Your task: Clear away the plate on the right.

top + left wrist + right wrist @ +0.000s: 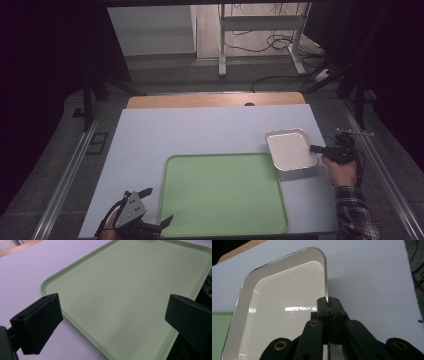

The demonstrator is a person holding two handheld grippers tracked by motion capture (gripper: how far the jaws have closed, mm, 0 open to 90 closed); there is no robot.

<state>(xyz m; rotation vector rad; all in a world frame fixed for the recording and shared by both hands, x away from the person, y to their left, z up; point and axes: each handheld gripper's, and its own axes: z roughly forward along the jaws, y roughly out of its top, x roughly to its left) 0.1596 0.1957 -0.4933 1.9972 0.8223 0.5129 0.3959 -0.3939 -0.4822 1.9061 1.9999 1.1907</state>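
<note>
Your right gripper [329, 305] is pinching the white dish [279, 307]: the jaws are pressed together on its thin right-hand rim, one jaw inside the wall and one outside, with the chrome edge running straight up from between the tips. In the high view the same right gripper [316, 148] is meeting the dish [291, 149] at its right side, and your right hand [342, 171] is sitting just behind it. The dish is lying mostly on the white table [200, 132], with its near-left corner overlapping the far-right corner of the green tray [222, 192]. To the outside of the closed jaws the table [372, 282] is lying bare out to its edge.

Your left gripper [112, 315] is holding nothing: the jaws are spread wide and are framing the tray [120, 287], without touching it as far as the gripper view shows. The tray's near-left corner is lying just ahead of the left jaw, and its long edge is running between the two jaws. In the high view the left gripper [156, 206] is hanging at the tray's near-left corner, close to the table's near edge. Beyond the left jaw, open table [30, 272] is stretching away.
</note>
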